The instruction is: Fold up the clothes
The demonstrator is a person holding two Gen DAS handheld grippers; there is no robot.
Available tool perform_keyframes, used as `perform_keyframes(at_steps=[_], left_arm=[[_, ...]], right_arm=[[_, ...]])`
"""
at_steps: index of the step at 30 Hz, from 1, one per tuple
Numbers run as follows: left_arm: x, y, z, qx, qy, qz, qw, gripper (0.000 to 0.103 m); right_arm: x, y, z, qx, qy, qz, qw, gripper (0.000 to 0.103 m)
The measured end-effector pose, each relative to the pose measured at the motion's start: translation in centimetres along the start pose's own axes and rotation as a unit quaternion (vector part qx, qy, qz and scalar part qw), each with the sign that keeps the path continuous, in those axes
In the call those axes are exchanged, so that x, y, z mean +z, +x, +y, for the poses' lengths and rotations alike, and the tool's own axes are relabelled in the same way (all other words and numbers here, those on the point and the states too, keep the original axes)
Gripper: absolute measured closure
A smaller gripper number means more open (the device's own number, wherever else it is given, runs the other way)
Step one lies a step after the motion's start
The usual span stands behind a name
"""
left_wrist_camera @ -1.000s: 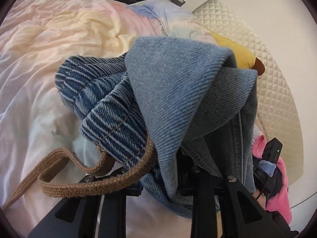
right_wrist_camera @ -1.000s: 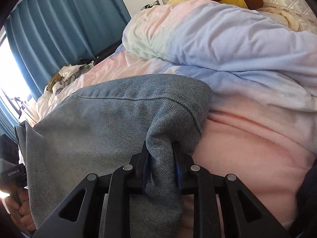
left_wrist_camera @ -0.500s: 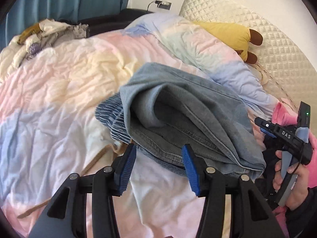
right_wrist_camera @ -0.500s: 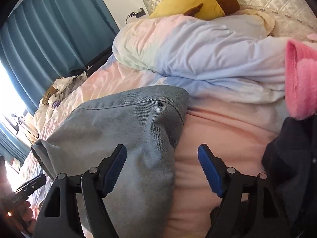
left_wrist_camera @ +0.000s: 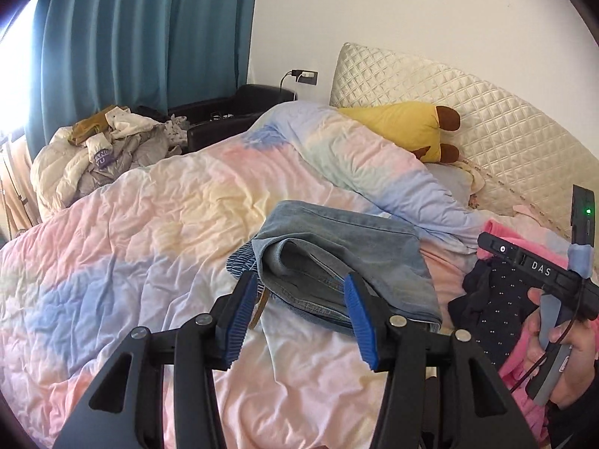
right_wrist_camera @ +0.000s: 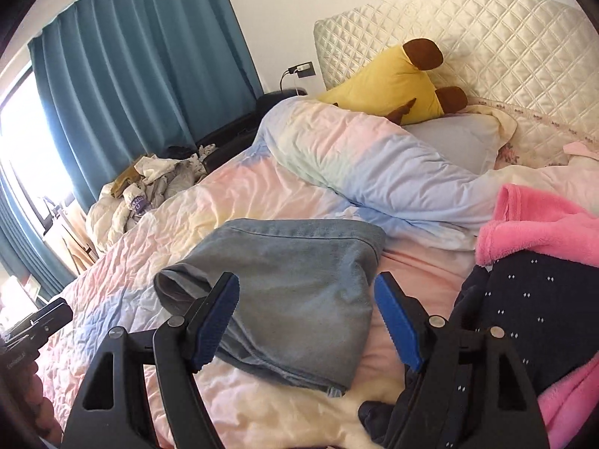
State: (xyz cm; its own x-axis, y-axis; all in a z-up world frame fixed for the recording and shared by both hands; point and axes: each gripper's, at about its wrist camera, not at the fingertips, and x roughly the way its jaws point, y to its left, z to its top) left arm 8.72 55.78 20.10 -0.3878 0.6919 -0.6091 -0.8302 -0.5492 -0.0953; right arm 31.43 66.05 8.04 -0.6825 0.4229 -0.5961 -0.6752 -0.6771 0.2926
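folded denim jeans (left_wrist_camera: pixel 348 258) | crinkled pastel quilt (left_wrist_camera: pixel 149 224) | both hand-held grippers (left_wrist_camera: pixel 299 321) (right_wrist_camera: pixel 307 321) agape, empty

A bedroom in a home. A bed fills the view, covered by a rumpled pastel pink, yellow and blue quilt (left_wrist_camera: pixel 157 232) and backed by a cream diamond-quilted headboard (right_wrist_camera: pixel 486 48). A yellow plush toy with brown tips (right_wrist_camera: pixel 397 82) lies at the pillow end. Teal pleated curtains (left_wrist_camera: pixel 142 33) hang at a bright window, and a wall socket with a plugged-in charger (left_wrist_camera: pixel 305 75) sits beside the bed.
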Motion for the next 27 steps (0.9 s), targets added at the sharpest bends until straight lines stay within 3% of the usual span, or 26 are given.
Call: perform_keyframes(at_steps=[13, 27], left_arm=[[-2.7, -9.5, 1.3, 0.027, -0.011, -0.036, 0.9989, 0.053], [-8.1, -13.8, 4.3, 0.066, -0.007, -0.044, 0.9968, 0.053]], right_arm=[[-4.2, -9.2, 7.1, 0.014, -0.038, -0.015, 0.999, 0.027], [-11.3, -13.9, 11.4, -0.018, -0.044, -0.029, 0.998, 0.027]])
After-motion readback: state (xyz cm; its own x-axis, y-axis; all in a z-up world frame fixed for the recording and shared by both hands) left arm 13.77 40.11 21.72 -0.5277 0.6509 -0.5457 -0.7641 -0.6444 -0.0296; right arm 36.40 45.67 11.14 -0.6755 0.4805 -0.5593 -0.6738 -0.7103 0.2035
